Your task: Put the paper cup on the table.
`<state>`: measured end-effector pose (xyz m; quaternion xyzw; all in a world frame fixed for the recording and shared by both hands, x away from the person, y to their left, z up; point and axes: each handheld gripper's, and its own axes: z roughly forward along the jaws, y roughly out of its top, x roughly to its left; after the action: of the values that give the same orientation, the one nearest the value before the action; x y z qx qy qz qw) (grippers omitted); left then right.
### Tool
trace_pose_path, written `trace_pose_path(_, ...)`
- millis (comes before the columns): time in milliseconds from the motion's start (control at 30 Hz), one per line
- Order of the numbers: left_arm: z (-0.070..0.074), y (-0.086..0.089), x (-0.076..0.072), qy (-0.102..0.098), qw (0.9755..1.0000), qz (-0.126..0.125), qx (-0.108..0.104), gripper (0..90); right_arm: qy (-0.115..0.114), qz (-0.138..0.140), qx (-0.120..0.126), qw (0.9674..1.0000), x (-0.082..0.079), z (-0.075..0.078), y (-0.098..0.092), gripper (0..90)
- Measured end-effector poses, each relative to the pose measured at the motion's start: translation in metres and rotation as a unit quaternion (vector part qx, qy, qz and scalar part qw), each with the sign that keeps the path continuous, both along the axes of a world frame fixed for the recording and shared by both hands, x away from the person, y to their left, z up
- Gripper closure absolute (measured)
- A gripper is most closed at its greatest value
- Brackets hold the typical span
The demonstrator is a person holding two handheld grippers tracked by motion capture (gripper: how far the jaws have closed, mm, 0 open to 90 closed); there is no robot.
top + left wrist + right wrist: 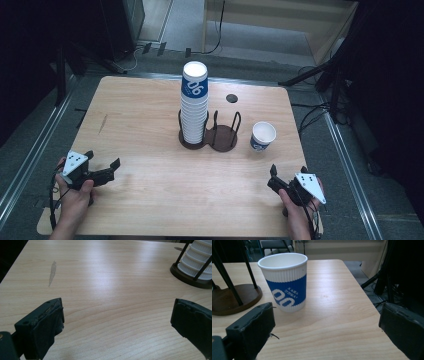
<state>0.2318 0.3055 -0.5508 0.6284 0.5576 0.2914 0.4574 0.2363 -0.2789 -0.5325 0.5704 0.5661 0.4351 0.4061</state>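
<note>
Just ahead of our right tongs (pixel 281 181), jaws apart and empty, the lone paper cup (pixel 263 136) stands upright on the counter (pixel 150 190), beside the rack (pixel 222 137); left tongs (pixel 102 172), also apart, lie much farther off.

A tall stack of white ribbed paper cups (pixel 194 102), the top one banded in blue with white lettering, stands upright in the left ring of a dark double cup holder (pixel 210 134) near the middle of a light wooden table (pixel 150 175). The holder's right ring is empty. A single matching paper cup (pixel 263 136) stands upright and open-mouthed just to the right of the holder, apart from it, directly on the table
</note>
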Motion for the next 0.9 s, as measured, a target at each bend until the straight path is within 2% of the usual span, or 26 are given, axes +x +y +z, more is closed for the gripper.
trace_pose_path(267, 0.000, 0.000, 0.000, 0.001, 1.0000, 0.000, -0.002, 0.0, 0.003, 0.005, 0.000, 1.0000, -0.011, -0.006, -0.012, 0.4)
trace_pose_path(367, 0.000, 0.000, 0.000, 0.001, 1.0000, 0.000, -0.002, 0.0, 0.015, -0.008, -0.011, 0.9998, -0.017, -0.010, -0.018, 0.4)
trace_pose_path(533, 0.000, 0.000, 0.000, 0.001, 1.0000, 0.000, -0.003, 0.0, 0.020, -0.012, -0.003, 0.9997, -0.021, -0.012, -0.025, 0.4)
trace_pose_path(667, 0.000, 0.000, 0.001, 0.001, 1.0000, 0.000, -0.003, 0.0, 0.026, -0.015, -0.013, 0.9995, -0.022, -0.014, -0.027, 2.7)
trace_pose_path(900, 0.000, 0.000, 0.001, 0.002, 1.0000, -0.001, -0.001, 0.0, 0.033, -0.018, -0.005, 0.9993, -0.022, -0.014, -0.025, 3.4)
